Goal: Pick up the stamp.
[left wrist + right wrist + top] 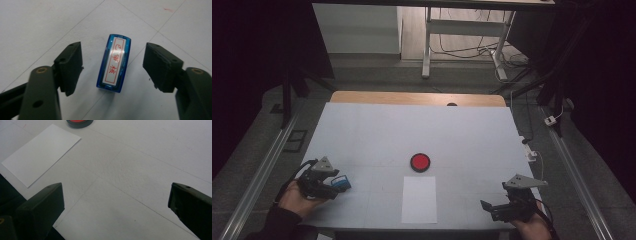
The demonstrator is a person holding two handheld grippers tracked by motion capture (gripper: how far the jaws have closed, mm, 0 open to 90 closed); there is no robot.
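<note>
The high view places the left gripper (343,184) at the near left of the white bench (362,130) and the right gripper (486,206) at the near right, each in a hand. A round red pad in a black rim (420,162) sits mid-bench, with a rectangular white paper sheet (419,199) just in front of it.

The left gripper view adds detail — a translucent blue plastic stamp (114,63) lies flat on the bench between the released jaws, clear of both, its white label bearing red characters in a red frame.

The right gripper view shows its jaws spread wide over bare, matte, faintly seamed bench surface — grasping nothing; the paper sheet (40,153) and pad (79,123) lie beyond.
</note>
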